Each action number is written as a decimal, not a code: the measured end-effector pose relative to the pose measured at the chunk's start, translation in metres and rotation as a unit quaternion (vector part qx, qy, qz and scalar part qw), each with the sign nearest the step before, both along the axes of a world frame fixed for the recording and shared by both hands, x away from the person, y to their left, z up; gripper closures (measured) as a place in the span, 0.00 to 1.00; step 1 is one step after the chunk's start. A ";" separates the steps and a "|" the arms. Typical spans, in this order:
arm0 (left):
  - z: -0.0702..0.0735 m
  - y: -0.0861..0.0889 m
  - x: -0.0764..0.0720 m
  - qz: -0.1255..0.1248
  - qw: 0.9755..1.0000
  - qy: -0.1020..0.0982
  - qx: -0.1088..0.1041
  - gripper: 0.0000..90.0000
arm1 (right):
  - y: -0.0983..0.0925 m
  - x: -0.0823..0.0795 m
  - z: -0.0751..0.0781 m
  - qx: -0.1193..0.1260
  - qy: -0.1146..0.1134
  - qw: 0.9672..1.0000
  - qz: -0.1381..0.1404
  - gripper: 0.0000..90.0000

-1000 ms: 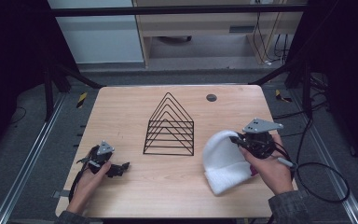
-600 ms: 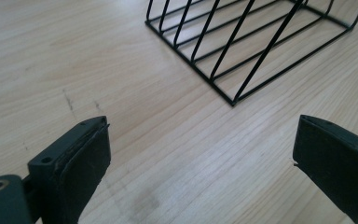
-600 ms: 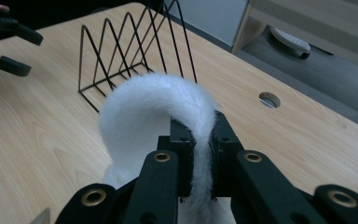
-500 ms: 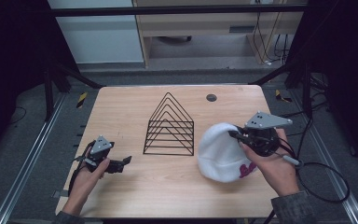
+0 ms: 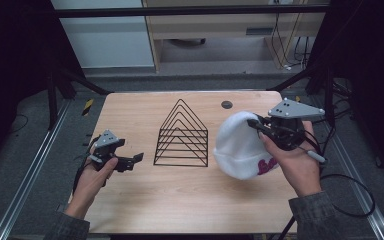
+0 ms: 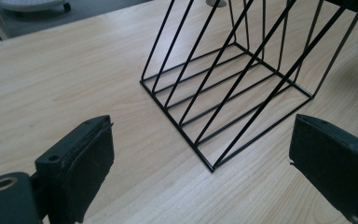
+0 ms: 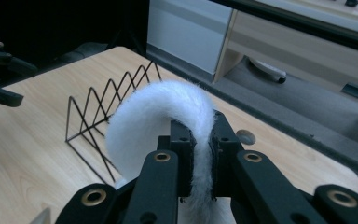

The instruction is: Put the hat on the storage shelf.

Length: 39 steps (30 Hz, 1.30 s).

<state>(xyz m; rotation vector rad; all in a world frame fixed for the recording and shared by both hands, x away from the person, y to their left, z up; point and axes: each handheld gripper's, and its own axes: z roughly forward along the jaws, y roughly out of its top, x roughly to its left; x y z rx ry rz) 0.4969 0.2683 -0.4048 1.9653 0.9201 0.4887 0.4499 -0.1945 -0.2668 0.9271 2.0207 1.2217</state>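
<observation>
A white knit hat (image 5: 240, 145) with a pink mark near its brim hangs above the right side of the table, and my right gripper (image 5: 258, 126) is shut on its top fold. In the right gripper view the white hat (image 7: 158, 116) is pinched between the two black jaws. A black wire rack (image 5: 182, 135) of triangular frames stands at the table's middle. My left gripper (image 5: 135, 159) hovers left of the rack, jaws open and empty. The left gripper view looks at the wire rack (image 6: 233, 88) between its wide-apart pads (image 6: 93, 163).
A small dark round disc (image 5: 226, 104) lies on the wooden table (image 5: 130, 115) behind the rack. Black metal frame bars and rails flank the table. Cables trail off the right edge by the right hand.
Both hands have risen. The hat has lifted off the table with the right gripper and now hangs from it. The left gripper has lifted and stays open.
</observation>
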 end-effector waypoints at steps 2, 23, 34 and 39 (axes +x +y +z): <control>0.008 -0.002 0.000 -0.005 1.000 -0.009 0.000 0.06 | 0.001 0.002 0.004 0.005 -0.004 1.000 -0.002 0.92; 0.080 -0.046 0.002 -0.075 0.994 -0.076 0.009 0.07 | 0.022 0.021 0.051 0.026 -0.048 0.998 -0.013 0.92; 0.098 -0.062 0.009 -0.101 0.992 -0.082 -0.001 0.08 | 0.034 0.028 0.070 0.033 -0.062 0.997 -0.014 0.92; 0.107 -0.072 0.013 -0.113 0.990 -0.081 -0.005 0.12 | 0.040 0.034 0.078 0.032 -0.070 0.997 -0.015 0.92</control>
